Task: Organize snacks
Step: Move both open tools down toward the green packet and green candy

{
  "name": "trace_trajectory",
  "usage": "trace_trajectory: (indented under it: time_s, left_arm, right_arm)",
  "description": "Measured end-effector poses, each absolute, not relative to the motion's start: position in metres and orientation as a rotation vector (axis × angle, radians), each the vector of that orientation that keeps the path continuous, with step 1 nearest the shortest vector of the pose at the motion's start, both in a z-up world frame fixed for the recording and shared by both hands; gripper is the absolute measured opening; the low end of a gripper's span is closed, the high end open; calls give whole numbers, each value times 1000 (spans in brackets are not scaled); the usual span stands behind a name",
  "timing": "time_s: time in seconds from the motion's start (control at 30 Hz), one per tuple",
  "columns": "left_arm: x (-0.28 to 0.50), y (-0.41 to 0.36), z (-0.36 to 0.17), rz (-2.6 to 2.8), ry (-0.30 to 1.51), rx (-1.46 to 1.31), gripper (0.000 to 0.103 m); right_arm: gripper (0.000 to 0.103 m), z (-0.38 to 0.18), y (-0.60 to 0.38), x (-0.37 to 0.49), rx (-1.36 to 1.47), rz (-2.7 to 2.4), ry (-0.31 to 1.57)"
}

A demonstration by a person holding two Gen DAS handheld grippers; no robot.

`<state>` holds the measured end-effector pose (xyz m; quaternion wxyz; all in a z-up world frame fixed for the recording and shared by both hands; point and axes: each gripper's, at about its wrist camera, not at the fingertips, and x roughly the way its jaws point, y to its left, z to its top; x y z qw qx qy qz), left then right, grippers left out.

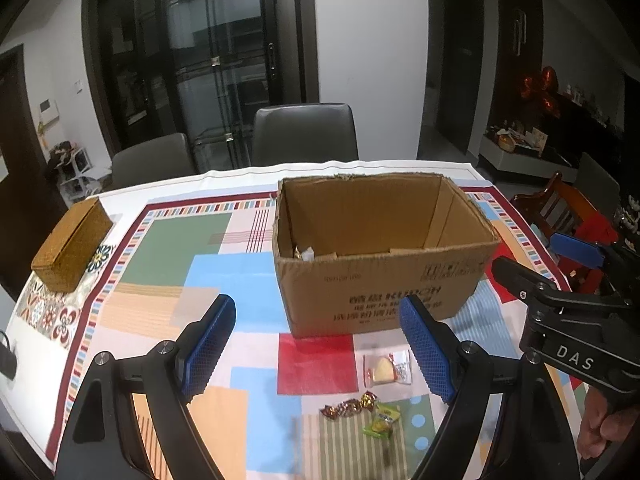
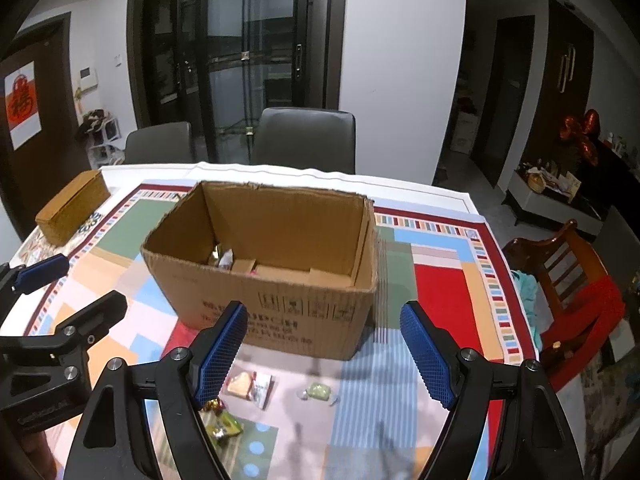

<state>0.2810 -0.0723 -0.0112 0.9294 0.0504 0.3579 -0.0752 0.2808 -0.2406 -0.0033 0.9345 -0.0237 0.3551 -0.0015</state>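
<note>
Just below both gaping, empty hand-held grippers, left (image 1: 318, 354) and right (image 2: 322, 354): loose snacks (image 1: 387, 367) before the cardboard box (image 1: 384, 272).

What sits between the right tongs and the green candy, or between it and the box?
Nothing visible. The green candy lies alone on the cloth ahead of the open right tongs, and bare cloth runs from it to the box. Only the box's near wall must be cleared, since its top is open.

"DAS" on right gripper (image 1: 576, 256) body; "KUBOH" on cardboard box (image 1: 384, 296) front; other print illegible
</note>
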Motion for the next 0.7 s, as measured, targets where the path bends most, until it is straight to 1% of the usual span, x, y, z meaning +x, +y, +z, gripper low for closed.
trace_trajectory:
  time_s: [0.37, 0.7]
  left_arm:
    - [247, -81, -43, -103, 751, 85, 84]
    - [226, -88, -73, -64, 759, 55, 84]
  right_arm:
    - [79, -25, -247, 264, -110, 53, 724]
    - [79, -57, -253, 250, -129, 108, 727]
